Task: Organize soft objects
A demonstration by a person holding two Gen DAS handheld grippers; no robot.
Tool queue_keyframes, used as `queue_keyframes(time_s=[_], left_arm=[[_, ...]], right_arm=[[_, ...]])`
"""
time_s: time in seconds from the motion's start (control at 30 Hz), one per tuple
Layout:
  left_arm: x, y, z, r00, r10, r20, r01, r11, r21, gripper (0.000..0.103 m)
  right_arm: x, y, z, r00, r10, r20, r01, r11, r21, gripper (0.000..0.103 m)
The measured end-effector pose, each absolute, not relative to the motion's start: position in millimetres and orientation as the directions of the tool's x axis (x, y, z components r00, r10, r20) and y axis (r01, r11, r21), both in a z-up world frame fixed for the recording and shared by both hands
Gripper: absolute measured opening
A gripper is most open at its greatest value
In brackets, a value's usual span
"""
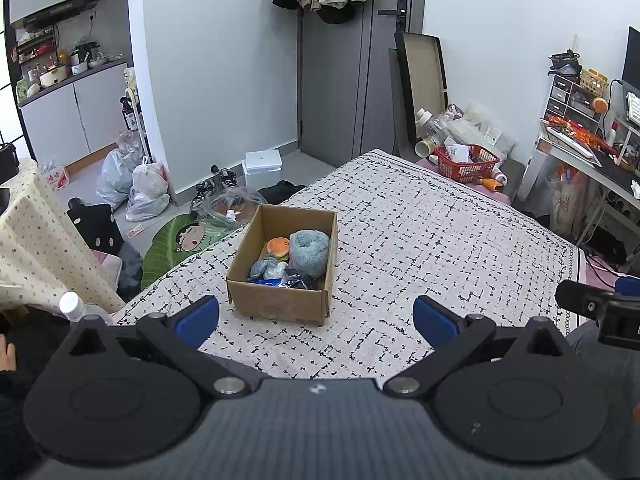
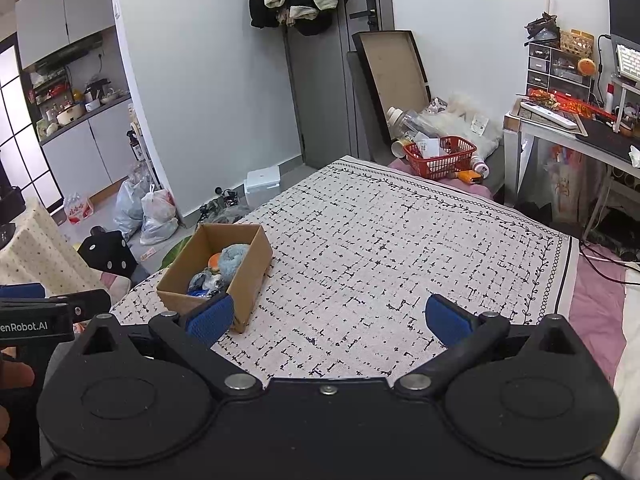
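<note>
Left wrist view, left to right. Left gripper [image 1: 316, 316] sits at the bottom of the frame, both blue pads spread wide, nothing between them. Just above it, centre-left of frame, the cardboard box [image 1: 280, 300] stands on the bed [image 1: 440, 240], near the bed's left edge. Inside the box: grey-blue fuzzy roll [image 1: 309, 251] on the right side, orange plush [image 1: 279, 247] at the back left, a grey-blue soft toy [image 1: 264, 268] in front of it, something dark and shiny [image 1: 298, 280] at the front, too small to name. All soft items in sight are in the box; none lie loose on the bedspread in either view. Judged: sorting is done or nearly so.

Right wrist view: right gripper [image 2: 326, 320] also spread wide and empty, low in the frame. The box is at lower left of that frame, its near corner partly hidden behind the left blue pad [image 2: 210, 320]; cannot tell whether the pad touches it.

Risks, as judgement:
1. The box stands close to the bed's left edge; a push from the right gripper could slide it off onto the floor.
2. The mattress is soft, so a press on the box rim could tip it and spill the contents.
3. The 2 grippers are near each other at the frame edges; reaching for the box together could make them collide.
4. The fuzzy roll stands high; snagging it on a pad could drag it back out.
</note>
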State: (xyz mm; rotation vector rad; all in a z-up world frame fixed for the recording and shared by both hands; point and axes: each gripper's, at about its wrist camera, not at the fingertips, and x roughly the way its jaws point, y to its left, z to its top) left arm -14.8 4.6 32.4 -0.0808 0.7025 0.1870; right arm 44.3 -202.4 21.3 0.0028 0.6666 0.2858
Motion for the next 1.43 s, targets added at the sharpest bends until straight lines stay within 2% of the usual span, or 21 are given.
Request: queue_keyframes(time_s=[1.43], left_arm=[[-7.6, 28.2, 20.3, 0.753, 0.124, -0.646, -0.220, 0.973, -0.070, 0.102]], right_arm=[[50.7, -169.1, 5.7, 0.727, 0.247, -0.640, -0.260, 0.962, 0.076, 0.103]])
